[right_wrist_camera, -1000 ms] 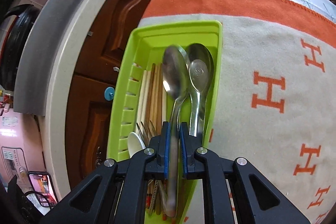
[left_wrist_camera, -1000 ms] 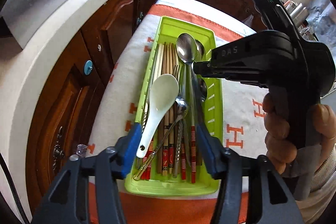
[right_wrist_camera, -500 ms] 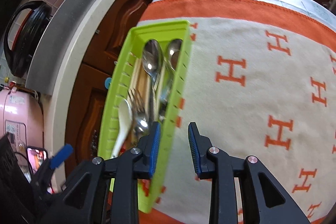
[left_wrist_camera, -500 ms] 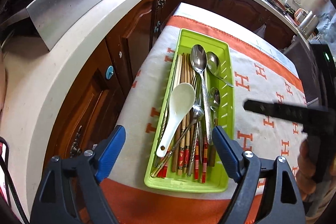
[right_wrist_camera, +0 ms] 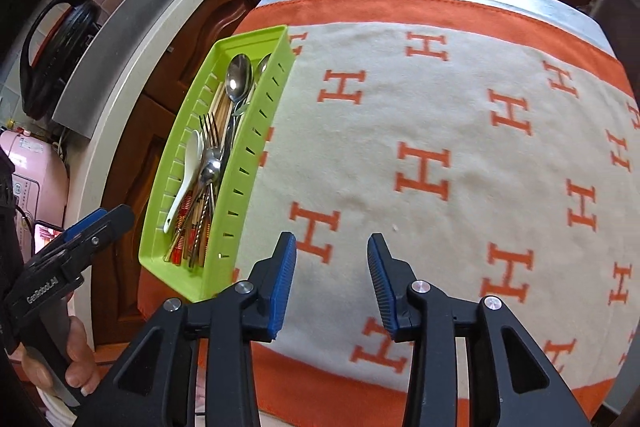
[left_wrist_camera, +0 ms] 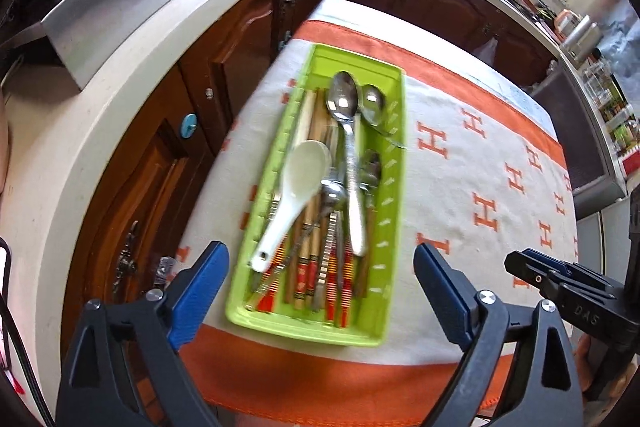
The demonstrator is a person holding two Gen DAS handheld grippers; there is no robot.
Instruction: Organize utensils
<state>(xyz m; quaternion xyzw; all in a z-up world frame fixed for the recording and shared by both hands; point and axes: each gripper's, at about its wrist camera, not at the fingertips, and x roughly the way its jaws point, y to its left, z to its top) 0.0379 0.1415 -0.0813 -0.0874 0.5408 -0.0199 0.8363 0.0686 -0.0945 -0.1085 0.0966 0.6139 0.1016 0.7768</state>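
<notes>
- My left claw is opening wide, empty, above the near end of the green tray.
- My right claw is opening, empty, over bare cloth; tray at ten o'clock.
- Utensils all lie inside; I'd lift clear without nudging the tray.

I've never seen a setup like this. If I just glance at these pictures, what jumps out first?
Probably the bright green tray packed with spoons, forks and red-banded chopsticks, a white ceramic spoon lying on top; it sits near the table's left edge. Next, the cream cloth with orange H letters covering the table. In the foreground, each view shows blue-padded jaws opening with nothing between them: the left gripper over the tray, the right gripper over bare cloth.
</notes>
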